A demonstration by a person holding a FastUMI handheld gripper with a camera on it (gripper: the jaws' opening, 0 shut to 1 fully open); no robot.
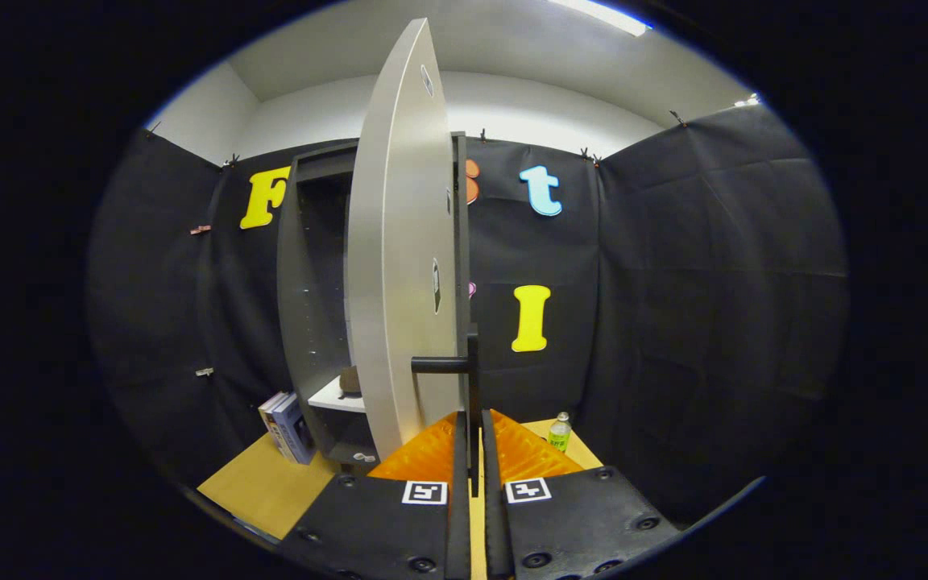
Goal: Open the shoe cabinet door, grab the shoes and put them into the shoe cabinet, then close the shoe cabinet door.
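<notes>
Between claw (473,451) fingers: dark handle (441,365), pale cabinet door (399,258) ajar.

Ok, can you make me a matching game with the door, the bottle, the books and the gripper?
Things:
1. cabinet door
2. bottle
3. books
4. gripper

Places or states:
A. leaning by the cabinet's side, away from the bottle
B. swung open, edge toward the camera
C. jaws shut on the door handle
D. standing on the table, past the jaws

Pairs: 1-B, 2-D, 3-A, 4-C

Gripper (474,435): we hold it level, fingers (432,455) nearly together (a thin gap), clamped about a vertical bar.
</notes>
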